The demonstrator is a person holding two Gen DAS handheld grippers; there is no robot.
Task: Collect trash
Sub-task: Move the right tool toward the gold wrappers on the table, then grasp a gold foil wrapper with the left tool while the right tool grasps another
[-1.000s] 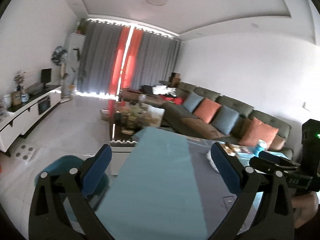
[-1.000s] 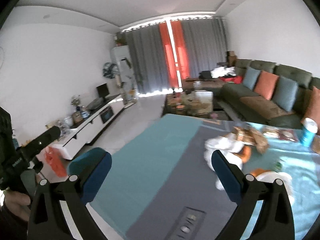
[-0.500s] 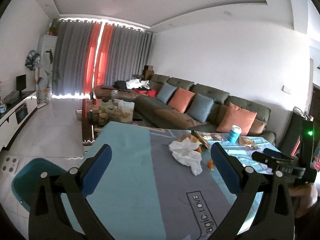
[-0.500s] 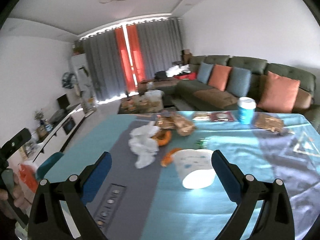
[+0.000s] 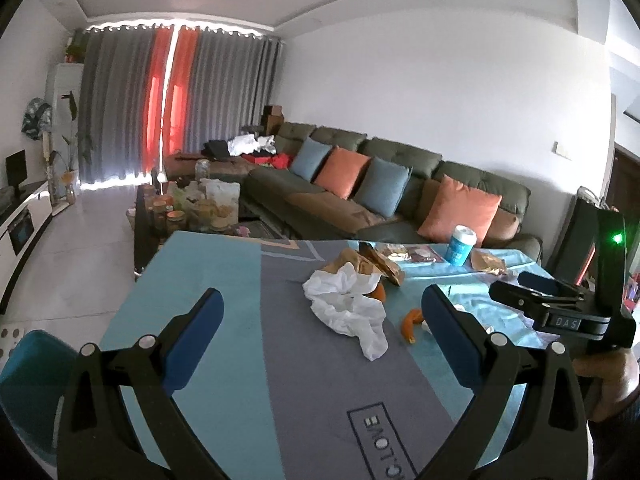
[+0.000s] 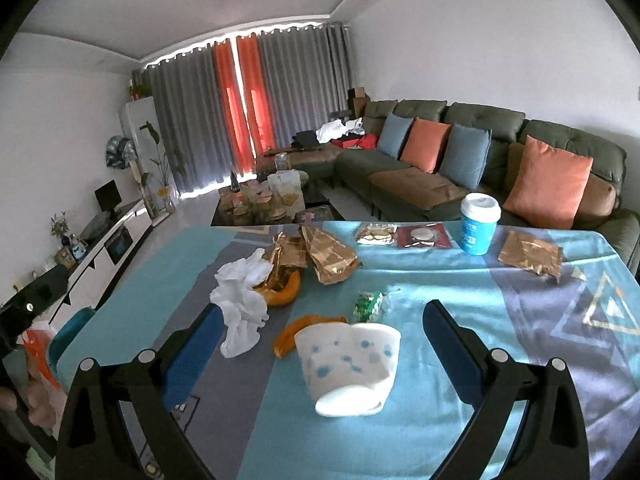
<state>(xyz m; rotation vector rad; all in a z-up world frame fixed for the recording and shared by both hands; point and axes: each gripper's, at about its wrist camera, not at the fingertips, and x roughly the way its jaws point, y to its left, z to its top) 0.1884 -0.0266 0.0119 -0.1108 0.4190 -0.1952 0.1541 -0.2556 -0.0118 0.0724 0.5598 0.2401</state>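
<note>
Trash is scattered over a table with a blue and grey cloth (image 6: 440, 280). In the right wrist view a crushed white paper cup (image 6: 348, 364) lies on its side between the fingers of my open right gripper (image 6: 320, 344), which hovers above it. Beyond it lie orange peel (image 6: 292, 332), a green wrapper (image 6: 370, 304), crumpled white tissue (image 6: 240, 304) and gold foil bags (image 6: 328, 256). My left gripper (image 5: 320, 336) is open and empty, with the white tissue (image 5: 348, 308) and orange peel (image 5: 410, 322) ahead of it. The right gripper's body (image 5: 560, 312) shows at the right.
A blue cup with a white lid (image 6: 478, 224), flat snack packets (image 6: 404, 236) and a gold bag (image 6: 532, 256) lie at the table's far side. A green sofa with cushions (image 6: 460, 152) stands behind. A teal chair (image 5: 28, 384) sits at the table's left edge.
Both views have swung right and down from the bare left part of the table onto the trash. The crushed cup now sits closer, between the right gripper's fingers.
</note>
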